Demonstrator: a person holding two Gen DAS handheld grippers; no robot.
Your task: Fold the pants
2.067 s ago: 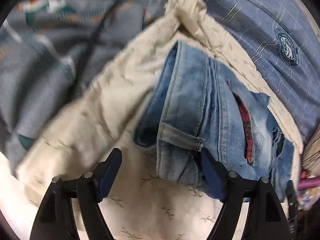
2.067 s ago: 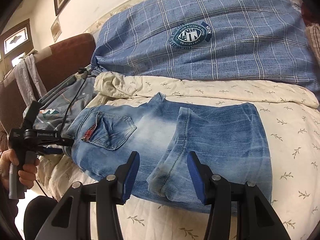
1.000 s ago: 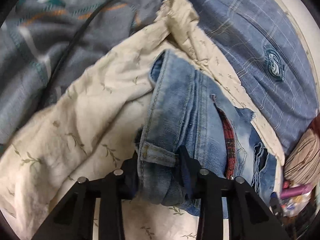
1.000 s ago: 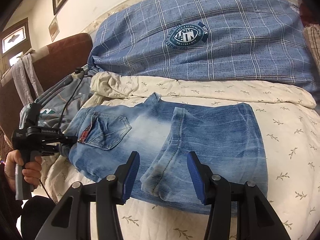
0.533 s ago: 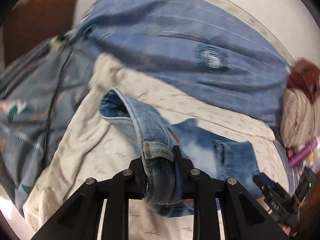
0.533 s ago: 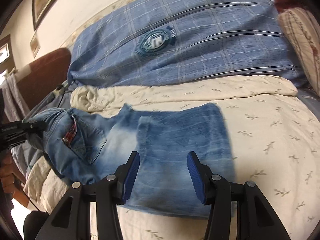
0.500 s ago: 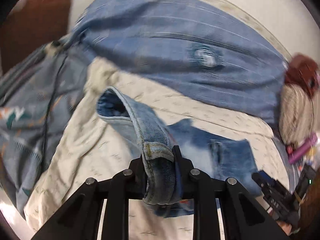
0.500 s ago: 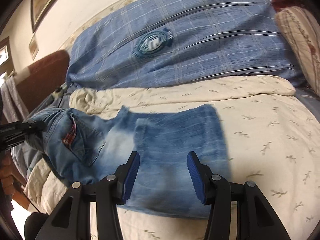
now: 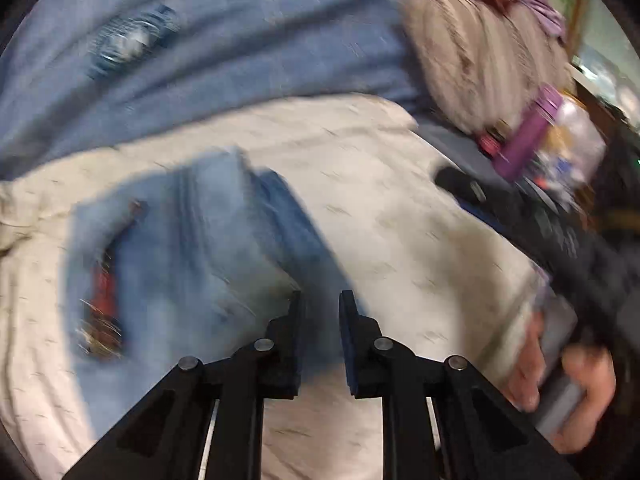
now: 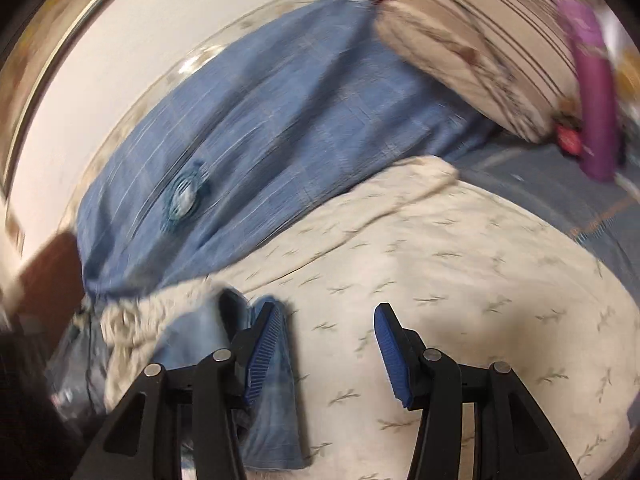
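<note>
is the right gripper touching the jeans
Cannot tell. In the right wrist view the open right gripper has its left finger overlapping the jeans, but blur hides contact.

No text, label, brand, number or sign can be read in either view. A round emblem [image 9: 132,42] is seen on the blue checked cover [image 9: 248,32] at about ten o'clock in the left wrist view, and at about nine o'clock in the right wrist view, but any lettering on it is lost to motion blur.
</note>
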